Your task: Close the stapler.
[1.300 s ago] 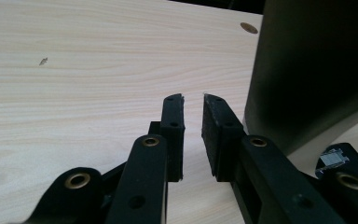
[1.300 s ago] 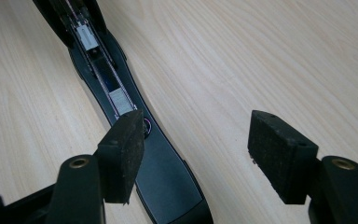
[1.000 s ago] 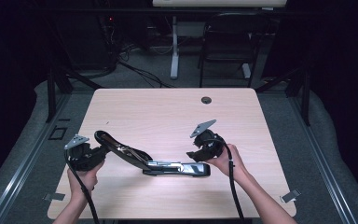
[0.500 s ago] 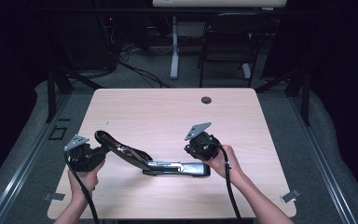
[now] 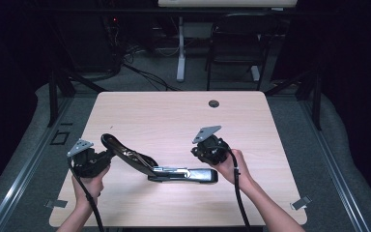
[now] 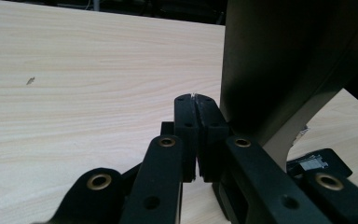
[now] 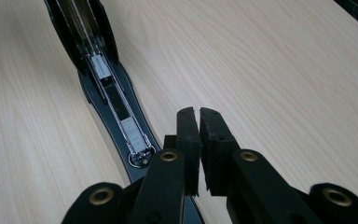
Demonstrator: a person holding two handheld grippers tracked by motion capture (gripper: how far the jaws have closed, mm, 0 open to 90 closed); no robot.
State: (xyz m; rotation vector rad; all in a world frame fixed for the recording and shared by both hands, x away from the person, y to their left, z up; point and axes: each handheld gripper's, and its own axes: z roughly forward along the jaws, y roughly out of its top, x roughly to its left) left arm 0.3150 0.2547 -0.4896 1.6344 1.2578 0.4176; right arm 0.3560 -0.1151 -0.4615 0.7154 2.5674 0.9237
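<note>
On table (image 5: 174, 116): opened stapler (image 5: 174, 171) between grippers; left gripper (image 5: 94, 162) and right gripper (image 5: 207, 152) jaws closed, empty, beside it.

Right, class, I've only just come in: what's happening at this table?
A person works at a wooden table with a gripper in each hand. A black stapler lies swung open, its staple channel exposed. The left gripper sits shut beside the raised lid, and the right gripper, shut and empty, hovers near the base's front end.
</note>
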